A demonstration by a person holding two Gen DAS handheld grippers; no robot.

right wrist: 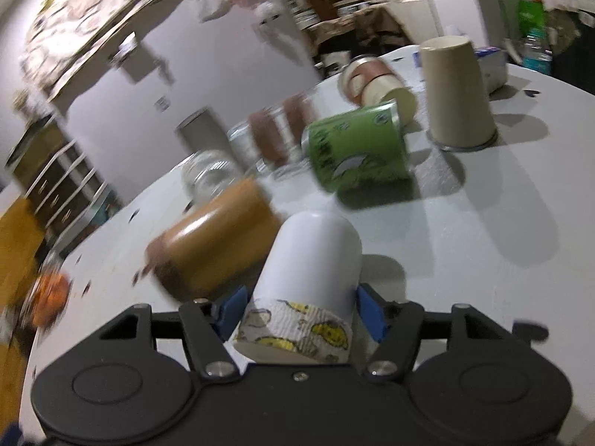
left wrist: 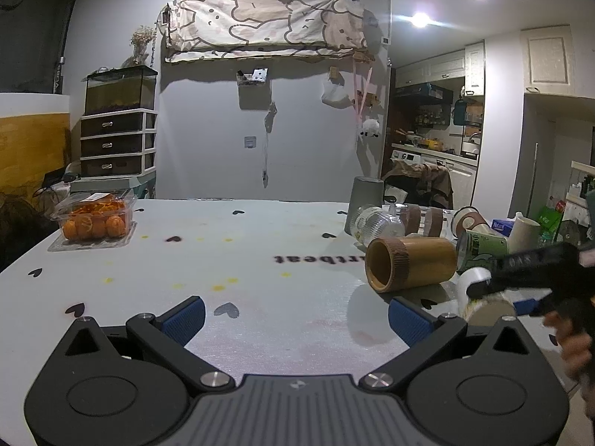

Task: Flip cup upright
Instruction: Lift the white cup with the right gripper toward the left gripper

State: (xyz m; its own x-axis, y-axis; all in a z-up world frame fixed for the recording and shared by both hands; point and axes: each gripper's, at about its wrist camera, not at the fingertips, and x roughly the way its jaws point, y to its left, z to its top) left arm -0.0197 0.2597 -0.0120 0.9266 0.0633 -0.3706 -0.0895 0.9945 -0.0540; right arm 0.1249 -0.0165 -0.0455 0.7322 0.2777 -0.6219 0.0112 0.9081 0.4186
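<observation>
Right tongs point(right wrist: 297, 312) clamp white cup point(right wrist: 312, 260), rim hidden; left tongs point(left wrist: 295, 319) apart.

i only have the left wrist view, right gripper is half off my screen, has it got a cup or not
Observer: Yes. The right gripper is shut on a white cup, fingers at its taped end.
Operator: which way does the cup point
Observer: Closed end away from the camera, tilted toward the brown cup.
Operator: is anything standing behind the green cup
Observer: A beige cup stands mouth down on the table, to the right of the green cup.
</observation>
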